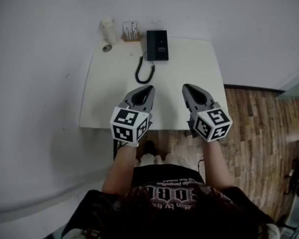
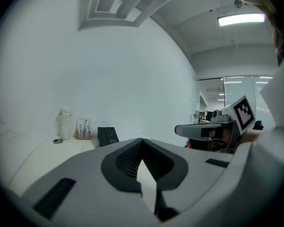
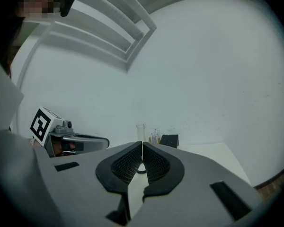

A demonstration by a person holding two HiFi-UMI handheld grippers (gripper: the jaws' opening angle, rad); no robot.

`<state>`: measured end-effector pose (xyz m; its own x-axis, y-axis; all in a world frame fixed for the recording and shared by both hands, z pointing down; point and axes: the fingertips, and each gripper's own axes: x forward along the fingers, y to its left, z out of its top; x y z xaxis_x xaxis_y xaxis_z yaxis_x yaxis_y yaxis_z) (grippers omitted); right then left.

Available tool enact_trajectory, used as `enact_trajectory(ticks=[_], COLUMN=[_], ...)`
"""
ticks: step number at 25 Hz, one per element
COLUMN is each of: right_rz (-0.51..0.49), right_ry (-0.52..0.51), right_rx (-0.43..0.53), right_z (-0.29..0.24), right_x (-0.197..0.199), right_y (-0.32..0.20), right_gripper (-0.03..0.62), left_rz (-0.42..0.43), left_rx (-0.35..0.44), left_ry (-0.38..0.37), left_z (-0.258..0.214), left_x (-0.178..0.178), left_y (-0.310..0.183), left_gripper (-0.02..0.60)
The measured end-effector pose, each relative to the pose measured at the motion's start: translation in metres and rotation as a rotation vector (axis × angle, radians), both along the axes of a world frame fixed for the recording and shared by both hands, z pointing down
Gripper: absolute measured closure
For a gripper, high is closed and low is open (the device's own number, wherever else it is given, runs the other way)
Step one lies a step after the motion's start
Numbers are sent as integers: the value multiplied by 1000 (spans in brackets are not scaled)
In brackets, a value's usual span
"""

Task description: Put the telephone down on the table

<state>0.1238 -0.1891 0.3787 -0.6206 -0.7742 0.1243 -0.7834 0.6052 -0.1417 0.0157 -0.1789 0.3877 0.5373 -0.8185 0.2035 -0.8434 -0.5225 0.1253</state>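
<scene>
A black telephone (image 1: 157,45) lies at the far edge of the white table (image 1: 189,73), its coiled cord (image 1: 144,71) looping toward me. It also shows small and far off as the telephone (image 2: 107,136) in the left gripper view and the telephone (image 3: 169,140) in the right gripper view. My left gripper (image 1: 149,88) hovers over the table's near half, shut and empty. My right gripper (image 1: 185,87) is level with it, a hand's width to the right, also shut with nothing between the jaws. Both point toward the telephone and are well short of it.
A white bottle (image 1: 108,31), a small round cap (image 1: 106,48) and a holder with small upright items (image 1: 131,31) stand at the table's far left by the wall. Wooden floor (image 1: 259,128) lies right of the table.
</scene>
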Motion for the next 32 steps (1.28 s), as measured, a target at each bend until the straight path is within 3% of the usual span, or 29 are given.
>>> enact_trajectory(ticks=[32], right_rz=[28], right_ry=[-11], right_rx=[56], right_z=[-12], right_x=[17], right_y=[39], right_gripper=[563], left_rz=[22], left_rx=[31], left_ry=[-60], left_z=[-13], left_x=[21], left_y=[41], left_gripper=[578])
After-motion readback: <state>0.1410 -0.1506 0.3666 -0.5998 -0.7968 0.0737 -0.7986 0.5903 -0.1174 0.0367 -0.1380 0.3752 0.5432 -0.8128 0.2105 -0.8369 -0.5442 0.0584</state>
